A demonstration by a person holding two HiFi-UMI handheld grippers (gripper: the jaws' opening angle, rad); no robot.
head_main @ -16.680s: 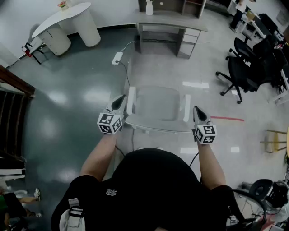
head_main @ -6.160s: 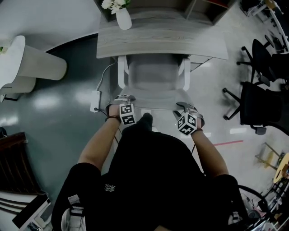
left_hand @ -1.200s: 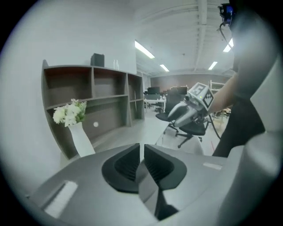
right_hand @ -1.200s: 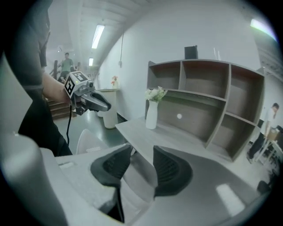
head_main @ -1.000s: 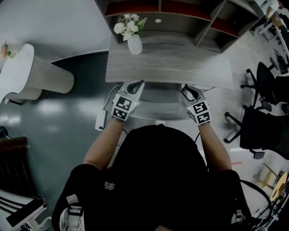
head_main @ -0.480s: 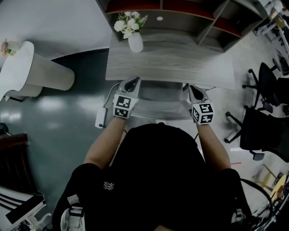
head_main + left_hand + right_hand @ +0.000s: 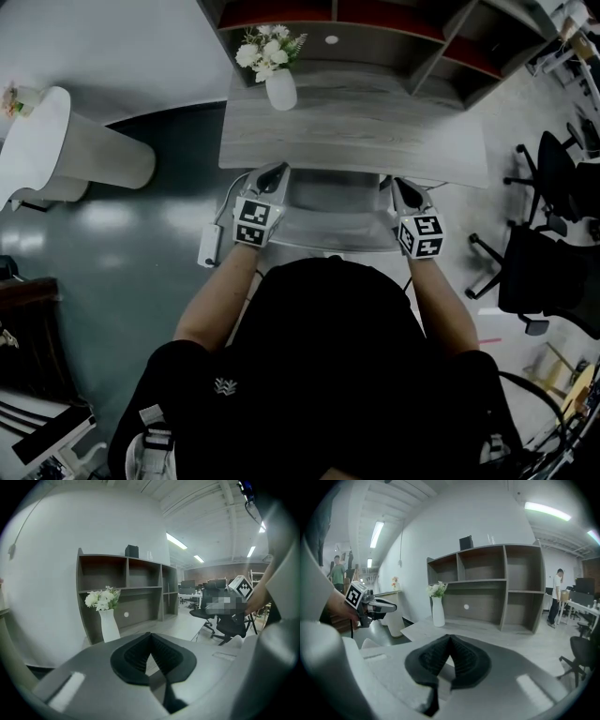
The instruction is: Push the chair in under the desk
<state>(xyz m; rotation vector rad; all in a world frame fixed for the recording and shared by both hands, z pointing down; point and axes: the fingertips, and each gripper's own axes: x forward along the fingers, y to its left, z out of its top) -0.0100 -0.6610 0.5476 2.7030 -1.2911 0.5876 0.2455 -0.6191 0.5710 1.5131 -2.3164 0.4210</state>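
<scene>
While the chair [image 7: 336, 214] sits pushed in, seat partly under the front edge of the table [image 7: 356, 127] and back rail toward the person, both tongs are at its sides. The left tongs [image 7: 275, 171] are closed together with nothing between them, tip by the chair's left side, right at the table edge. The right tongs [image 7: 401, 184] are also closed, nothing gripped, tip at the chair's right side. Can't tell if either touches the chair. A white vase [image 7: 281, 91] stands upright near the table's far left corner and holds white flowers [image 7: 270, 45] with some green. The shelf unit [image 7: 375, 23] behind the table has open compartments and a dark box [image 7: 466, 542] on top. A power strip [image 7: 208, 246] lies on the floor left of the chair. Black office chairs [image 7: 548, 244] stand off to the right.
</scene>
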